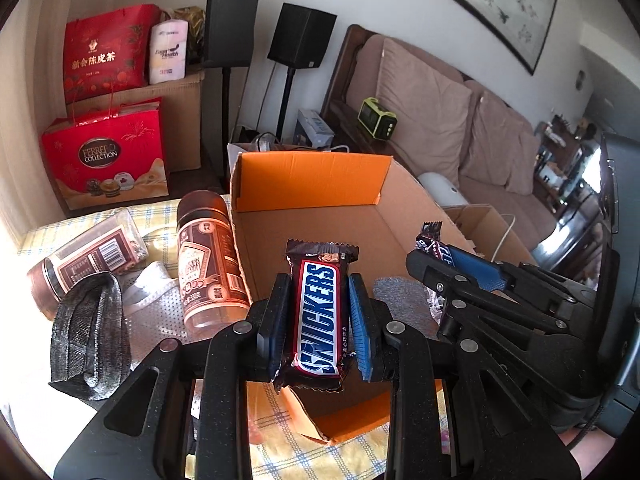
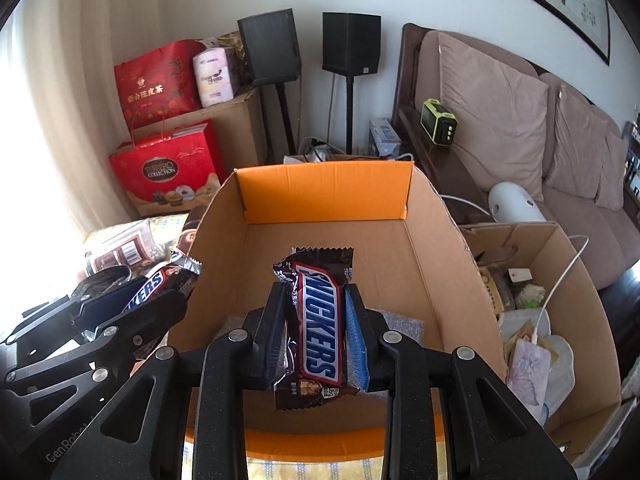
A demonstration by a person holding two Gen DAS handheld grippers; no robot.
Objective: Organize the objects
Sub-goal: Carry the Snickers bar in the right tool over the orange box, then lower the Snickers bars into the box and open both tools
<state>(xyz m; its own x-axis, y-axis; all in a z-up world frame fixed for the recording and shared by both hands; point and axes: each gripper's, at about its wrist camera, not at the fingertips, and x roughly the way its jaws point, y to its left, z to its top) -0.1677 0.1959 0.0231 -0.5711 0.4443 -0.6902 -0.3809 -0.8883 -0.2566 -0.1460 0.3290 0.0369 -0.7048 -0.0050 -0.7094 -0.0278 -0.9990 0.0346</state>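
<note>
Left gripper (image 1: pixel 319 312) is clenched on a Snickers bar (image 1: pixel 318 318): glossy brown film wrapper, crimped sawtooth ends, held lengthwise between one black pad and one ribbed blue pad. I see it hanging over the near part of the open cardboard box (image 1: pixel 320 184), whose matte corrugated walls carry bright orange inner flaps.

Right gripper (image 2: pixel 316 320) is likewise clamped on a second Snickers bar (image 2: pixel 318 326), wrapper slightly crumpled at the near end, above the box floor. A grey, finely textured pad (image 2: pixel 404 326) lies on that floor beneath it.

Left of the box, on a yellow checked cloth (image 1: pixel 276 460): two clear cylindrical bottles (image 1: pixel 208 264) with brown labels, lying tilted, beside a dark woven mask (image 1: pixel 90 344) and a white perforated one (image 1: pixel 154 308).
</note>
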